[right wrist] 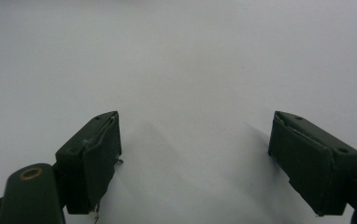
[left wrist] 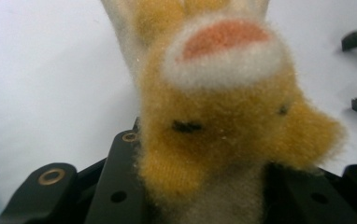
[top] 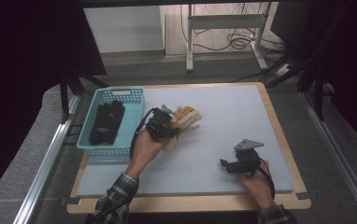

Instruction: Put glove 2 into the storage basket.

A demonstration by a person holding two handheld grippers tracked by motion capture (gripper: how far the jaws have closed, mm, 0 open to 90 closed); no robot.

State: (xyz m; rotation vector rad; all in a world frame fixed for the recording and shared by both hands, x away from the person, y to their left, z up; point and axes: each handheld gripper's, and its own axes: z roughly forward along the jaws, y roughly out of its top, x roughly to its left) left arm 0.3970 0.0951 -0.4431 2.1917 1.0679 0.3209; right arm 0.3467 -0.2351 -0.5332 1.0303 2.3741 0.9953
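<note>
High view: your left gripper (top: 169, 122) clamps the fuzzy glove (top: 186, 117) just right of the basket (top: 103, 144); your right gripper (top: 228, 164), well right of it, gapes empty.

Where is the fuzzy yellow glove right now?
In the high view the fuzzy yellow glove is left of the table's centre, clamped in the left gripper, just right of the teal basket; the right gripper sits apart, nearer the front edge.

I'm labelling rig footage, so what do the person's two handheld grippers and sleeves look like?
Both are black two-jaw grippers: the left gripper trails a black cable, and the right gripper carries a grey three-cornered plate on top. Brass-coloured rivets ring the jaw pivots. The sleeves are dark plaid.
</note>
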